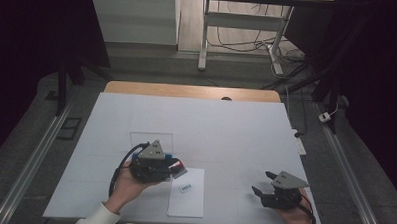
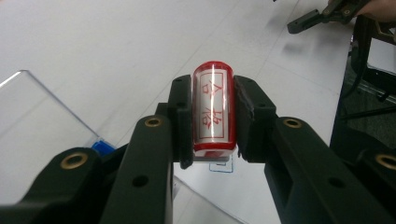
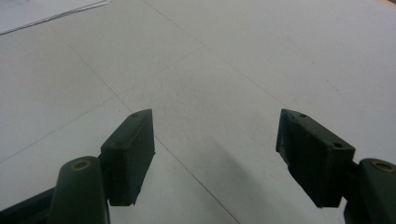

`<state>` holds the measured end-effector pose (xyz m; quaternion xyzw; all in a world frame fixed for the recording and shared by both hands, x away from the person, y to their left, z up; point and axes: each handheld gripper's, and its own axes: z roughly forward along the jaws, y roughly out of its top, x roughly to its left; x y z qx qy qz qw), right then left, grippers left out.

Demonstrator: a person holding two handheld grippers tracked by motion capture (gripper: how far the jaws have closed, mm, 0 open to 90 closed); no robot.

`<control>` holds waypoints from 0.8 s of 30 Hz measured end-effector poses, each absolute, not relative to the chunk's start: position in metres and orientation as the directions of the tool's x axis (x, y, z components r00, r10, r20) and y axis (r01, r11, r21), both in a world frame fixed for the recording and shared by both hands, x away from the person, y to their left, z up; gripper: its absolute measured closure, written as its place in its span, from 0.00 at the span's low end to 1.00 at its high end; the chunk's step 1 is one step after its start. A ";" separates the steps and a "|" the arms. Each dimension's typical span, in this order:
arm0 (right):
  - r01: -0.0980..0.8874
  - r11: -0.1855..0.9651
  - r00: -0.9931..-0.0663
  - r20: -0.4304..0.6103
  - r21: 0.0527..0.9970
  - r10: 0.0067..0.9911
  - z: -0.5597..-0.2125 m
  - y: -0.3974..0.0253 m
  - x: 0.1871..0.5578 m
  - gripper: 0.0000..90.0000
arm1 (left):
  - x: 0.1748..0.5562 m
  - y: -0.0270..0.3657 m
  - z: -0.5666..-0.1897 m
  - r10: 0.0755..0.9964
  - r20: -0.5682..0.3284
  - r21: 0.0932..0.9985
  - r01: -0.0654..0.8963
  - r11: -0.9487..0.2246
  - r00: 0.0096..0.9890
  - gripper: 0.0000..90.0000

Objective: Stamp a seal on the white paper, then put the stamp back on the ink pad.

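Left gripper view, gripper [image 2: 212, 116] clamping red stamp [image 2: 213, 109]

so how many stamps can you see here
1. The red stamp is clamped between the left gripper's jaws, above the paper sheet. Another could be hidden behind that gripper.

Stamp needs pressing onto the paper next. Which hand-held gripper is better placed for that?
Left. The left hand-held gripper is shut on the red stamp, right at the sheet of paper. The right hand-held gripper is open, holds nothing, and sits off to the paper's right.
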<state>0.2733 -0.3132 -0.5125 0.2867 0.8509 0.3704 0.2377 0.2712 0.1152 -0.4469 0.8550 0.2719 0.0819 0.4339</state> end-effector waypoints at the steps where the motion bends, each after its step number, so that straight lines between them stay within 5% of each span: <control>1: 0.312 0.561 -0.723 -0.192 0.766 0.664 -0.513 -0.313 0.273 0.31 | 0.271 0.117 -0.446 0.540 -0.095 0.787 0.395 -0.474 0.837 0.78; 24: 0.313 0.564 -0.723 -0.194 0.764 0.664 -0.512 -0.314 0.274 0.31 | 0.293 0.173 -0.461 0.696 -0.085 0.742 0.511 -0.433 0.713 0.78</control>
